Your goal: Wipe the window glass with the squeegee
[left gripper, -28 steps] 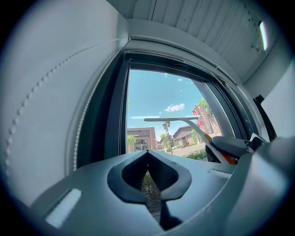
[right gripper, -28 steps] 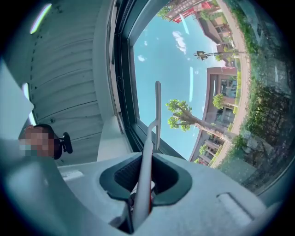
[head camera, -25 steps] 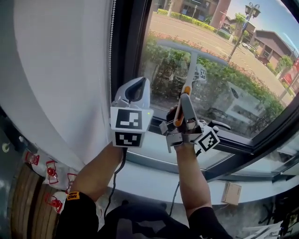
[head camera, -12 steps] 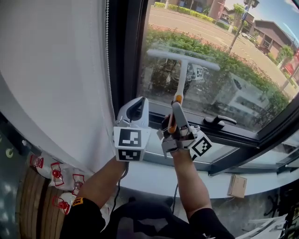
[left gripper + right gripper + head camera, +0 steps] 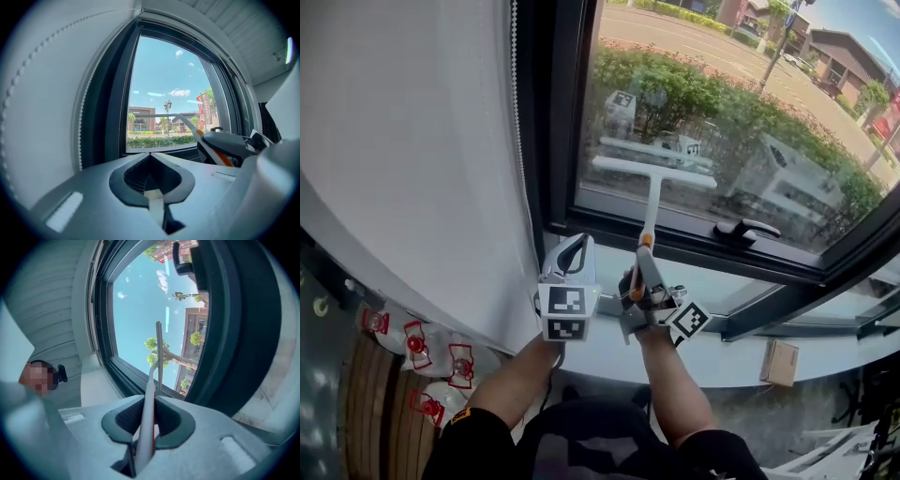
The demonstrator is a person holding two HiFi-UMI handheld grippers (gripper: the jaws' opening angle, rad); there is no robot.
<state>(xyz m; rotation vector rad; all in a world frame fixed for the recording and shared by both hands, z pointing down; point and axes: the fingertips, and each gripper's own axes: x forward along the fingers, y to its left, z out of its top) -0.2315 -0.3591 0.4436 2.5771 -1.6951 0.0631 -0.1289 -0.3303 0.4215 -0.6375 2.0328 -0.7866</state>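
Observation:
A white squeegee (image 5: 652, 174) with an orange-marked handle rests its blade flat against the window glass (image 5: 741, 103), low on the pane just above the bottom frame. My right gripper (image 5: 639, 283) is shut on the lower end of the handle, and in the right gripper view the squeegee (image 5: 157, 357) runs up from between the right gripper (image 5: 146, 427) jaws. My left gripper (image 5: 572, 274) hangs just left of it, above the sill, shut with nothing in it. In the left gripper view the left gripper (image 5: 152, 180) points at the window, with the squeegee (image 5: 185, 119) at the right.
A dark window frame (image 5: 553, 141) and a beaded blind cord (image 5: 517, 141) stand to the left. A black window handle (image 5: 748, 230) sits on the bottom frame at right. Below lie the white sill (image 5: 741, 361), a small cardboard box (image 5: 780, 362) and patterned bags (image 5: 422, 361).
The squeegee has slid down the glass from mid-pane to near the bottom frame. Both grippers have dropped with it toward the sill.

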